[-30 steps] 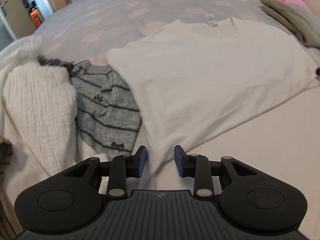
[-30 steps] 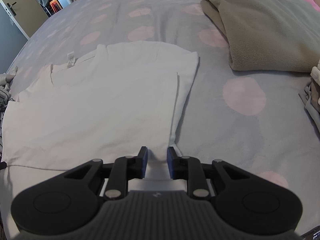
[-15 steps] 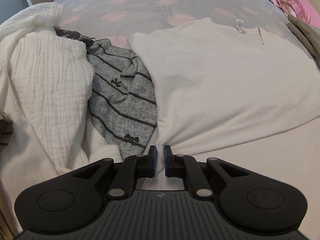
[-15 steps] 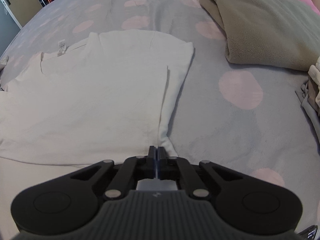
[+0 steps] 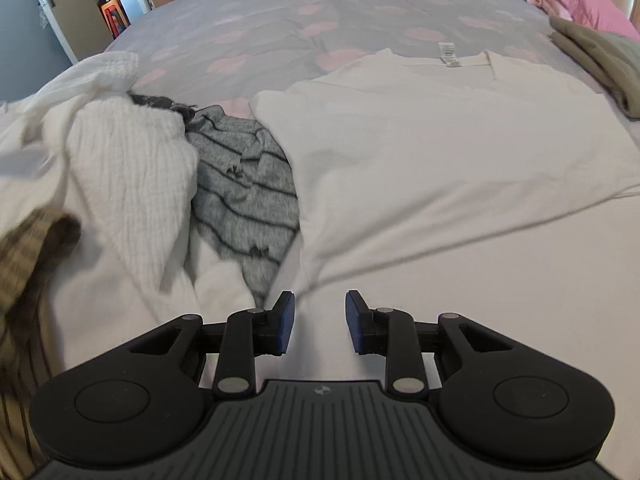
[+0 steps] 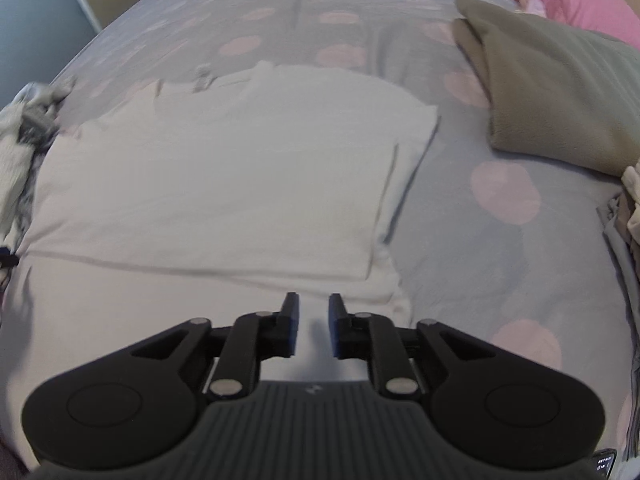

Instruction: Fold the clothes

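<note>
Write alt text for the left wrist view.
The open left gripper hovers over a white T-shirt lying flat on a spotted grey bed cover, its jaws just opened, nothing between them. A grey striped garment and crumpled white cloth lie to its left.

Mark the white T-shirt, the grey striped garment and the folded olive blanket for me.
white T-shirt (image 5: 440, 152): left wrist view, middle of its body.
grey striped garment (image 5: 244, 184): left wrist view, its striped middle.
olive blanket (image 6: 560, 92): right wrist view, its top face.
</note>
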Tool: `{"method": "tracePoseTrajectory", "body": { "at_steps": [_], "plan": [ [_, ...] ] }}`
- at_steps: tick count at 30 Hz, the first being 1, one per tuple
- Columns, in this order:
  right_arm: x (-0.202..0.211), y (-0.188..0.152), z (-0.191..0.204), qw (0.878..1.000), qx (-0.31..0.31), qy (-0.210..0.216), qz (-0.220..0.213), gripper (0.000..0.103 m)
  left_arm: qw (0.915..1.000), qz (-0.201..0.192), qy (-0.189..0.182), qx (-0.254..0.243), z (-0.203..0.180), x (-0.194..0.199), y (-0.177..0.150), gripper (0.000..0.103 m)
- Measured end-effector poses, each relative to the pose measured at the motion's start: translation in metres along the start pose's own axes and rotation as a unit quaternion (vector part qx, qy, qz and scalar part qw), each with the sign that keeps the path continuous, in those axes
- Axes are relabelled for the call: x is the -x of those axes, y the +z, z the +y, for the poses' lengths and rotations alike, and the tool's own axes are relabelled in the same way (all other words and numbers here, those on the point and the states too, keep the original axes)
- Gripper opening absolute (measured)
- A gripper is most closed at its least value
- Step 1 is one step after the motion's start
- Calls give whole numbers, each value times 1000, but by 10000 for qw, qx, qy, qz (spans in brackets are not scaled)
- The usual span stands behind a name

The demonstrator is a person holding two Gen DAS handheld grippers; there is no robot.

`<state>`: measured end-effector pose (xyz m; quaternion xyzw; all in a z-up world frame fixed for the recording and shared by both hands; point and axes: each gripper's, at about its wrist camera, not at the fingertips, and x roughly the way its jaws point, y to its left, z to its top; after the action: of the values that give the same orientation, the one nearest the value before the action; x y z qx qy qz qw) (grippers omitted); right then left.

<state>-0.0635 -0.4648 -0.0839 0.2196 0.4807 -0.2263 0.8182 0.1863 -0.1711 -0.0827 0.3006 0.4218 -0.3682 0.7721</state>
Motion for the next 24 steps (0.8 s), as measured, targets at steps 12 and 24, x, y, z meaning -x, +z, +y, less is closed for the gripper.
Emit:
{"method": "tracePoseTrajectory", "body": {
  "at_steps": [12,24],
  "plan": [
    [11,-70,-11,9976,239,-174,624,33,9957,891,138,-198,-1,20,-72,26],
    [21,-114,-10,9933,404,-362,1024,42,9906,1328,300,-94,3,31,-116,27]
  ]
}}
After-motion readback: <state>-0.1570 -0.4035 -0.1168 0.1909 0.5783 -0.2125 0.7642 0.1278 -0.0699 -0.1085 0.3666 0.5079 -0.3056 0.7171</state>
